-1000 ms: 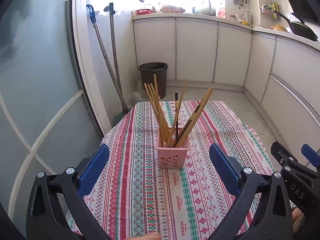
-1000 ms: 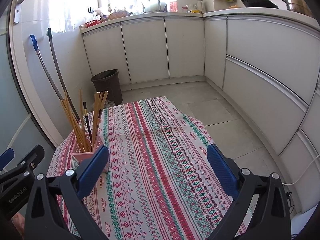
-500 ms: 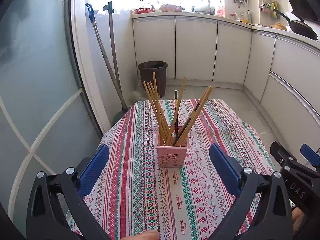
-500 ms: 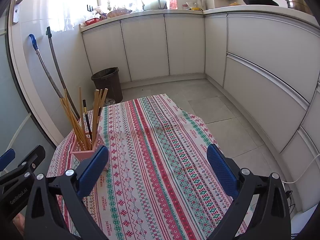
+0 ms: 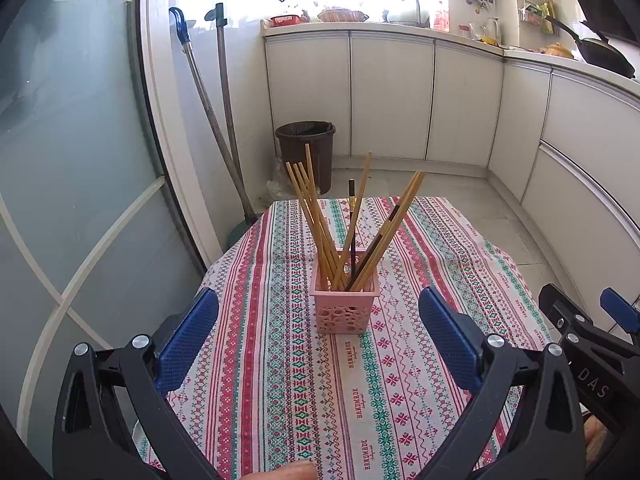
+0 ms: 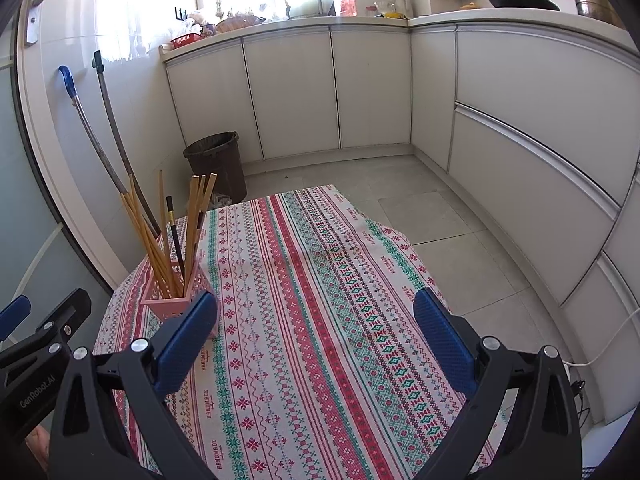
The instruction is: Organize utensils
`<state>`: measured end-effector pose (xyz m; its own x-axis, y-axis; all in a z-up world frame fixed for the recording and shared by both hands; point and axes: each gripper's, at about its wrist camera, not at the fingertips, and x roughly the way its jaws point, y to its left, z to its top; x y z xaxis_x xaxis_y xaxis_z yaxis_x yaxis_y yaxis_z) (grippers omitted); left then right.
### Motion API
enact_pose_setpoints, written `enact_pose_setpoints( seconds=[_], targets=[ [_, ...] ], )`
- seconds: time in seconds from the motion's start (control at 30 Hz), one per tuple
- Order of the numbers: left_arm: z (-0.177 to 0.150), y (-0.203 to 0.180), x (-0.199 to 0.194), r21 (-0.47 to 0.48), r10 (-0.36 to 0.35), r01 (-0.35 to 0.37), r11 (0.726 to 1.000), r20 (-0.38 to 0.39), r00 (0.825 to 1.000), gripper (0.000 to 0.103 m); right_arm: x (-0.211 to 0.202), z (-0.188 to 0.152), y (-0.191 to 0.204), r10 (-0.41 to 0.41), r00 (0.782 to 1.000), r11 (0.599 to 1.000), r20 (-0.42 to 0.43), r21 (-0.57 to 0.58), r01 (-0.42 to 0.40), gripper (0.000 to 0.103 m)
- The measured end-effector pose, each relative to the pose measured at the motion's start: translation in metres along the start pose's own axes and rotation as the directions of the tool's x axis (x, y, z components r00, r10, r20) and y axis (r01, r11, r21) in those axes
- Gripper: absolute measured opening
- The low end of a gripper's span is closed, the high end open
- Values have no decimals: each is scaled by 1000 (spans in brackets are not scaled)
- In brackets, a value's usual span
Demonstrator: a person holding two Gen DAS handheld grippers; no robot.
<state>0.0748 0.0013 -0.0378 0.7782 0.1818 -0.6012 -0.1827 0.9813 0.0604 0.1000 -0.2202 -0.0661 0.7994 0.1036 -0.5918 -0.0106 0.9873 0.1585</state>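
A pink perforated basket (image 5: 344,308) stands upright on the striped tablecloth (image 5: 280,360), holding several wooden chopsticks (image 5: 320,216) and a dark one (image 5: 352,232). My left gripper (image 5: 318,334) is open, just short of the basket, its blue pads (image 5: 188,336) spread wide to either side. In the right wrist view the basket (image 6: 176,300) sits at the left, partly behind the left pad (image 6: 184,340). My right gripper (image 6: 316,340) is open over bare cloth, nothing between its fingers. The right gripper's body (image 5: 588,344) shows at the left view's right edge.
A brown bin (image 5: 306,152) stands on the tiled floor beyond the table, with mop handles (image 5: 212,120) leaning on the wall to its left. White cabinets (image 6: 360,92) curve around the back and right. A glass door (image 5: 72,160) lies close on the left.
Both grippers have eased back and up a little; the basket and table sit slightly higher in both views. Both stay open and the chopsticks have not moved.
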Motion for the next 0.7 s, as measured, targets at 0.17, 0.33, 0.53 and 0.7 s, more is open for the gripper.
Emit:
enact_pose_setpoints(
  seconds=[0.17, 0.33, 0.53, 0.7],
  targets=[
    [0, 0, 0, 2, 1, -1, 1000, -1, 1000, 96, 1, 0, 0, -1, 1000, 1000, -5, -2, 1, 96],
    [0, 0, 0, 4, 4, -4, 1000, -3, 1000, 96, 2, -1, 0, -2, 1000, 1000, -5, -2, 2, 96],
    [-1, 0, -1, 2, 7, -7, 1000, -2, 1000, 96, 2, -2, 0, -2, 1000, 1000, -10, -4, 2, 96],
    [-1, 0, 0, 2, 8, -8, 1000, -4, 1000, 96, 3, -3, 1, -3, 1000, 1000, -14, -8, 3, 96]
  ],
)
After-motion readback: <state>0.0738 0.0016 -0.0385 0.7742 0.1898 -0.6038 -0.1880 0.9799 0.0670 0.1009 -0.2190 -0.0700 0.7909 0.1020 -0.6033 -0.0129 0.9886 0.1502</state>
